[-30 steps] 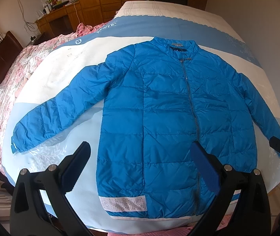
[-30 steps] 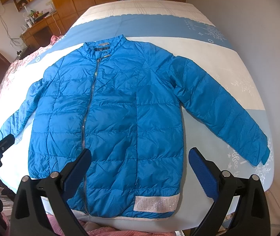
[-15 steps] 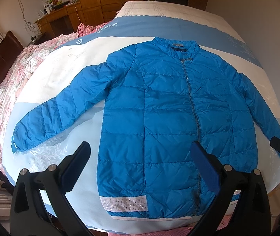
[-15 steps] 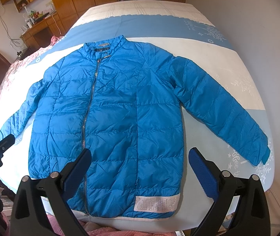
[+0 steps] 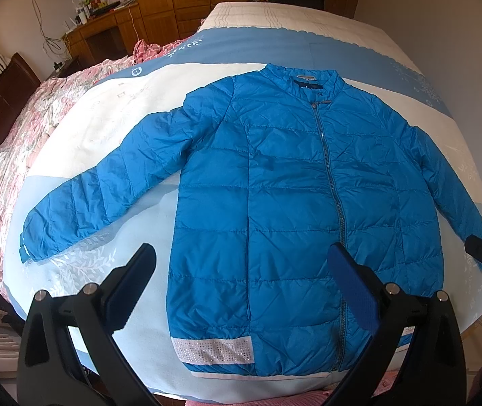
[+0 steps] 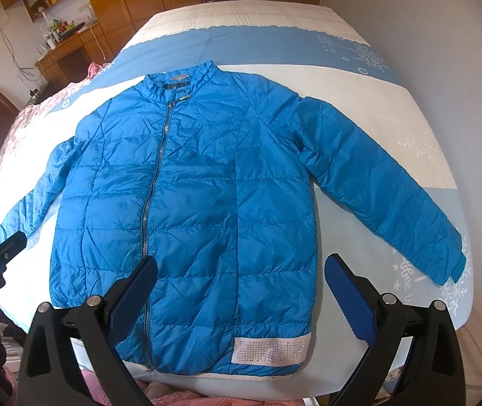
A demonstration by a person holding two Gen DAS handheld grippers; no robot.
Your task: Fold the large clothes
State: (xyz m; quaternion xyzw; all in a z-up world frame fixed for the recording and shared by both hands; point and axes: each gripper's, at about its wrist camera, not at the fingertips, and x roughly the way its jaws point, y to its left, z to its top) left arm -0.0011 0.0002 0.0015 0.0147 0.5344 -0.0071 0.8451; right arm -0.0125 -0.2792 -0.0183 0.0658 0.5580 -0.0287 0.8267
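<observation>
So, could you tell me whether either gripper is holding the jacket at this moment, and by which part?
Nothing is held. The left gripper and right gripper hover open above the blue jacket, which lies flat.

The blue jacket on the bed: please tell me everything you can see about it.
The blue jacket is quilted and puffy, with shiny, wrinkled fabric. It lies flat, front up, on the bed cover, zipper closed, collar at the far end. Both sleeves spread outward and down. Silver studded bands mark the hem. Neither gripper touches it.
</observation>
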